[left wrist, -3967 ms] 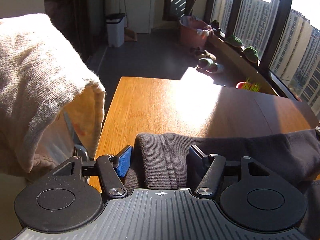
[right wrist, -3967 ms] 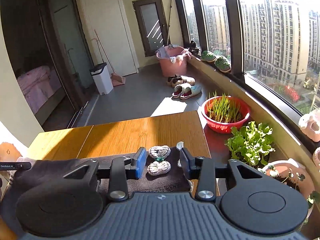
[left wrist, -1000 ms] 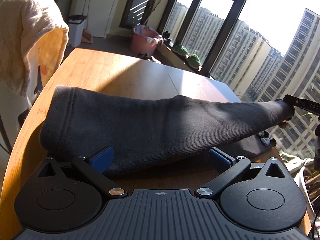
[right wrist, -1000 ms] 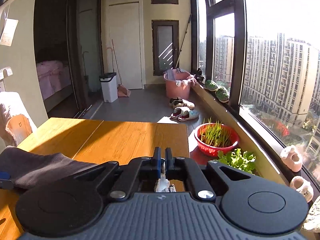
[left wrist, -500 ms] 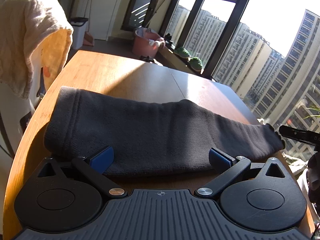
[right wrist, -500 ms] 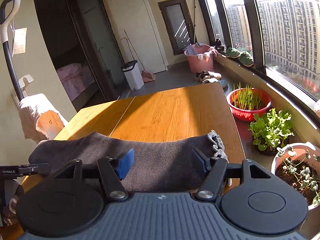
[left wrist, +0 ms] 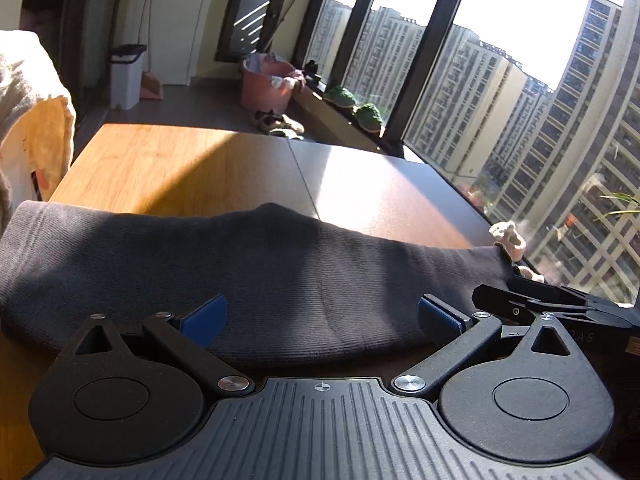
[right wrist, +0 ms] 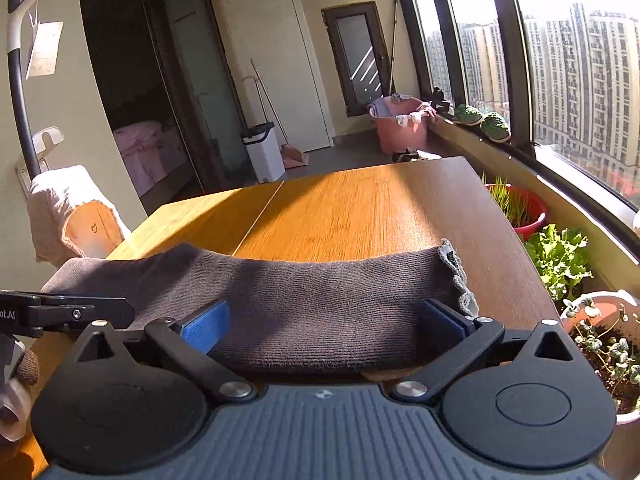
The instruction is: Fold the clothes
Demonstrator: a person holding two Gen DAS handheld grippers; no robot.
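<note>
A dark grey knit garment (left wrist: 240, 264) lies folded in a long band across the near edge of the wooden table (left wrist: 160, 160). My left gripper (left wrist: 320, 312) stands open over its middle, blue pads wide apart and off the cloth. In the right wrist view the garment (right wrist: 320, 280) ends in a pale lace trim (right wrist: 456, 276) at the right. My right gripper (right wrist: 324, 324) has its jaws opening wide, with the cloth lying between them and neither pad pressing it. Each gripper's black fingers show at the edge of the other's view.
A chair back draped with a cream towel (right wrist: 68, 204) stands at the table's left end. Potted plants (right wrist: 560, 256) and a red basin (right wrist: 528, 208) line the window ledge on the right. Beyond the table are a pink tub (left wrist: 266, 84) and a white bin (right wrist: 264, 152).
My right gripper went from shut to wide open, let go of the garment's end and came down. The raised end now lies flat on the table. My left gripper shifted sideways along the cloth.
</note>
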